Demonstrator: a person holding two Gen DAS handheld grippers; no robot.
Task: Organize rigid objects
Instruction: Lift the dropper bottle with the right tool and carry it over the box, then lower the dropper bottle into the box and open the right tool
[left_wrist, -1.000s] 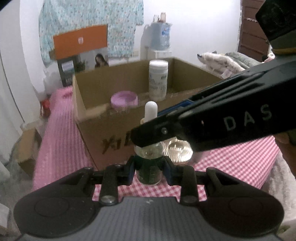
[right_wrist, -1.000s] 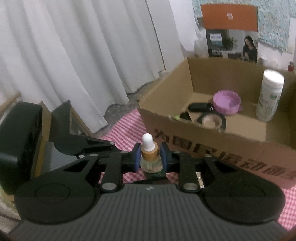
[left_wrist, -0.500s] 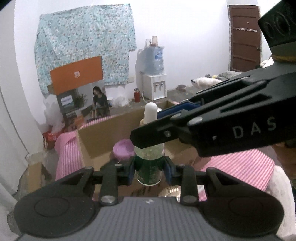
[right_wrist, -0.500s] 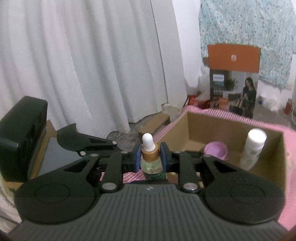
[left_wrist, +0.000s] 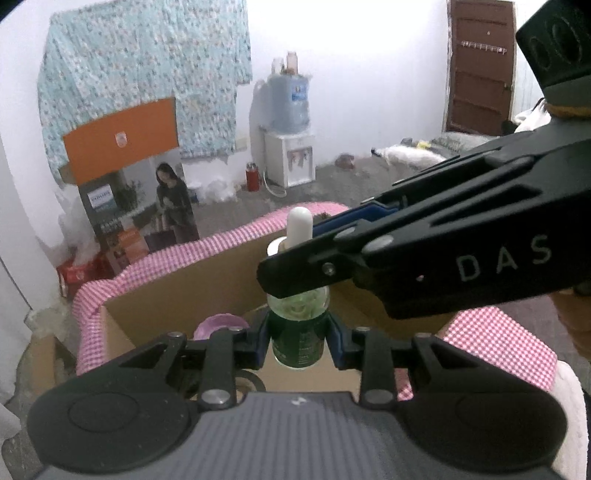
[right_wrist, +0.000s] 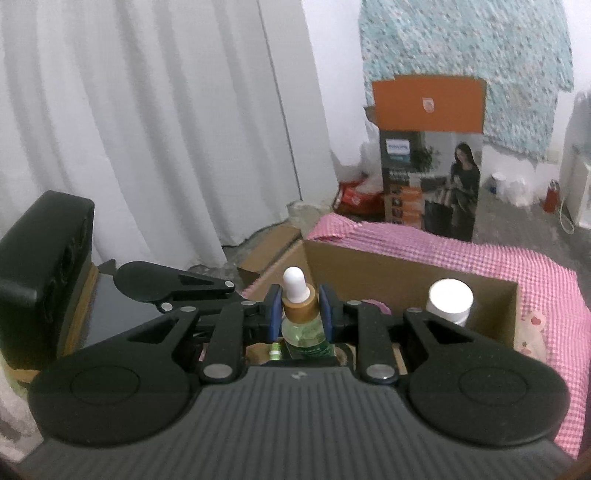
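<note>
I hold one dropper bottle (left_wrist: 297, 343) in both grippers. The left gripper (left_wrist: 297, 341) has its jaws clenched on the dark green lower body, which carries the weight; the right gripper (right_wrist: 297, 314) has its jaws clenched on the gold collar just under the white bulb, which I judge keeps the bottle upright and stops it swinging. The bottle hangs above the near edge of the cardboard box (right_wrist: 388, 266), the likely place to set it down. Inside the box, beyond the bottle, stand a white-capped bottle (right_wrist: 450, 297) and a pink lid (left_wrist: 218, 325); the box sits on a pink checked cloth (right_wrist: 443, 240). Compared with one second earlier, the bottle has risen: then the box wall stood in front of it at bottle height, now I look down over the box rim and see the floor beyond.
</note>
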